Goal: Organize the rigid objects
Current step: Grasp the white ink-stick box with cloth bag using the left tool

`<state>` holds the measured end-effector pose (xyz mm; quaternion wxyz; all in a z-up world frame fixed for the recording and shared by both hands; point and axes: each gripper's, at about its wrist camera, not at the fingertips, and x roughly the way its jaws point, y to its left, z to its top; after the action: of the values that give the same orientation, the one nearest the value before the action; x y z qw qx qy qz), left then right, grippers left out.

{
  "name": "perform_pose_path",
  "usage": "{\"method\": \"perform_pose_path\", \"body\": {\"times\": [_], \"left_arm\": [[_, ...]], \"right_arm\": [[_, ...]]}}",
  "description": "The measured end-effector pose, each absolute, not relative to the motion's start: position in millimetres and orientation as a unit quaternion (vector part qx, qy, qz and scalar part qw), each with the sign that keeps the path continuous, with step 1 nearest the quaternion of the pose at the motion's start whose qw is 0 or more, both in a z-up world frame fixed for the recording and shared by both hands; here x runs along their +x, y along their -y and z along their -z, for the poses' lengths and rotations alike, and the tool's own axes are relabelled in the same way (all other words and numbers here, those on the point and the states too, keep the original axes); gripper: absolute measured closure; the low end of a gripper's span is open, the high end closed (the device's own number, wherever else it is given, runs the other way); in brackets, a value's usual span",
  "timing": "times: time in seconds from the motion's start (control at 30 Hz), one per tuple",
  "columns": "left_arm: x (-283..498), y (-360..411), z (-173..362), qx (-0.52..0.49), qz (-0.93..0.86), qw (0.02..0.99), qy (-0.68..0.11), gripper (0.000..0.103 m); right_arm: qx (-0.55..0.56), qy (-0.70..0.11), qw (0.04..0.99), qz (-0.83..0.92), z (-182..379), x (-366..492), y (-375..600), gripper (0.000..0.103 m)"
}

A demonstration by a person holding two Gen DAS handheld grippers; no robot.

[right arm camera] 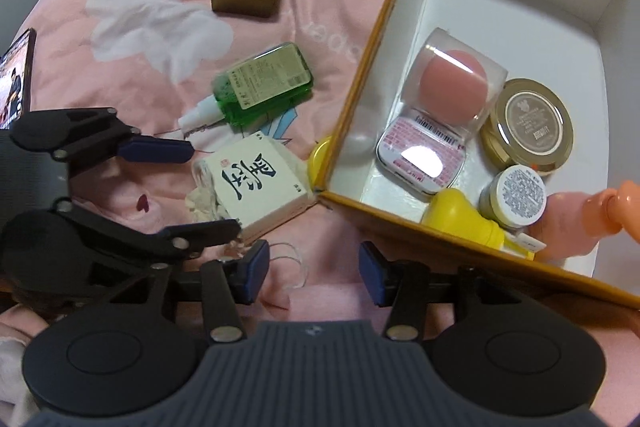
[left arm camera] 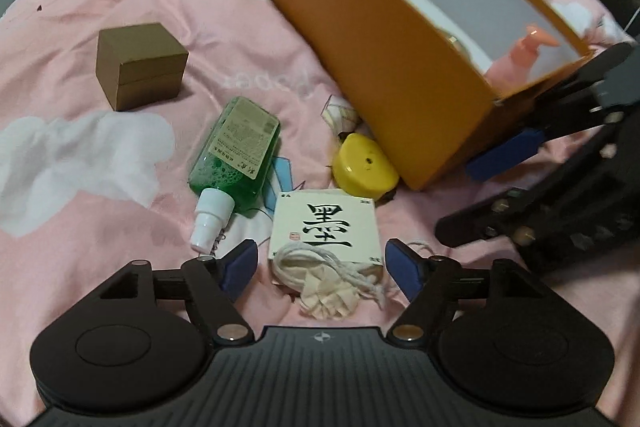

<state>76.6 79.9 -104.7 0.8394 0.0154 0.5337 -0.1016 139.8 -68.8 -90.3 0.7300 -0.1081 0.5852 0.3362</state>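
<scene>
Left gripper (left arm camera: 322, 269) is down low over the pink bedsheet (left arm camera: 120, 187), jaws spread wide, and the cream box with black calligraphy (left arm camera: 324, 227) sits right between the blue pads with daylight on both sides; nothing pinched there; a small drawstring cloth pouch (left arm camera: 320, 279) is bunched against the near end of that box. Right gripper (right arm camera: 312, 271) has its jaws partly apart over bare sheet and a loop of thin string, gripping nothing, just beside the near wall of the orange box (right arm camera: 440, 247). Inside that white-lined box: a clear case with a pink sponge (right arm camera: 456, 79), a pink-patterned compact (right arm camera: 420, 155), a gold round tin (right arm camera: 528, 125), a small white-lidded jar (right arm camera: 516, 195), a yellow bulb-shaped bottle (right arm camera: 460, 217) and a pink pump bottle (right arm camera: 576, 219), all crowded at the near end. Still out on the sheet: a green spray bottle (left arm camera: 236, 155) lying on its side, a yellow round case (left arm camera: 364, 167) touching the orange box's outer wall, and a brown cube box (left arm camera: 140, 65) well apart from the rest.
</scene>
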Motion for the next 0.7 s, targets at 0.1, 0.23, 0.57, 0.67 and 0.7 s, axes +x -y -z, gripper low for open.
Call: {"method": "perform_pose_path", "body": {"times": [0.1, 0.23, 0.57, 0.67, 0.7], "left_arm": [[84.1, -78.4, 112.3, 0.013, 0.108, 0.833, -0.543, 0.018], [90.0, -74.5, 122.0, 0.022, 0.11, 0.823, -0.557, 0.017], [108.8, -61.4, 143.3, 0.033, 0.1, 0.807, -0.581, 0.019], [108.7, -57.2, 142.8, 0.038, 0.1, 0.809, -0.578, 0.022], [107.8, -56.6, 141.7, 0.038, 0.098, 0.811, -0.576, 0.022]], "right_arm": [[-0.106, -0.584, 0.729, -0.339, 91.7, 141.8, 67.7, 0.046], [-0.09, -0.597, 0.723, -0.337, 97.1, 148.5, 68.4, 0.048], [-0.079, -0.607, 0.715, -0.337, 98.4, 152.9, 72.0, 0.049], [-0.078, -0.607, 0.716, -0.336, 97.3, 153.0, 73.0, 0.048], [-0.078, -0.606, 0.717, -0.336, 96.7, 152.5, 73.3, 0.048]]}}
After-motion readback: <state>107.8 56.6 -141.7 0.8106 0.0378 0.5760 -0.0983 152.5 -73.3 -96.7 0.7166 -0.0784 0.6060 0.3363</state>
